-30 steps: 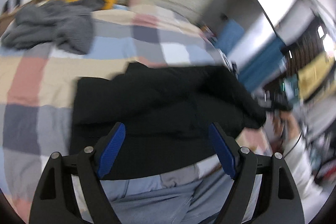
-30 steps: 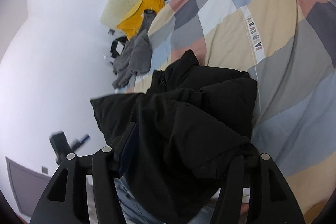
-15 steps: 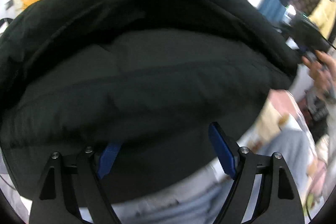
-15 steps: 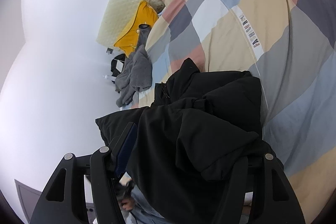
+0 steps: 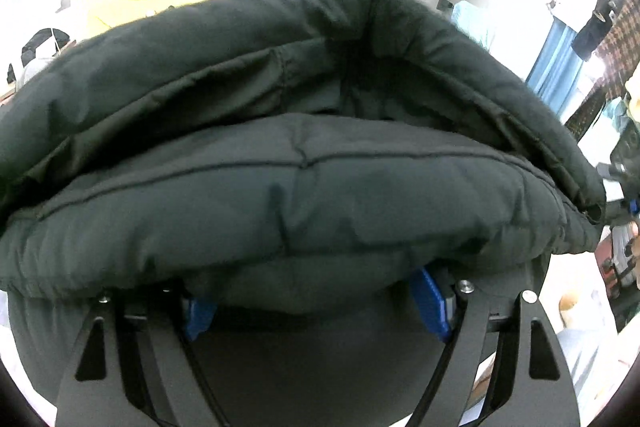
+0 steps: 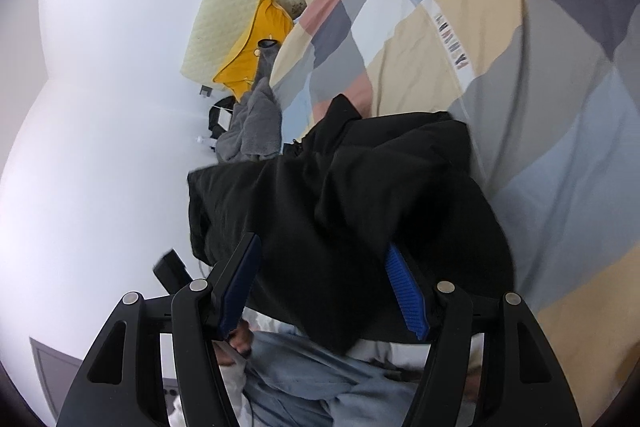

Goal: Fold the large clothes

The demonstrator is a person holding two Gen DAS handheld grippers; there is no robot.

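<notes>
The black padded jacket [image 6: 360,203] lay bunched at the near edge of the checked duvet [image 6: 540,87] on the bed, partly lifted toward the person — in the left wrist view its quilted bulk [image 5: 300,155] filled nearly the whole frame.

Left tool [image 5: 316,291]: blue pads set wide, jacket fabric draped over and between them; whether they pinched it could not be told. Right tool [image 6: 324,283]: pads also well apart, with the jacket's near edge lying between them, not clamped.

Beyond the jacket, toward the headboard, sat a grey garment [image 6: 256,123] and a yellow pillow [image 6: 256,55].

Judged step: carrying the near portion over to make a fold. To do it well — take hold through a single seam edge rather than a thick wad, keep both tools level so the fold line runs straight, and lay the padded panel down slowly, since trapped air would likely spring it back.
</notes>
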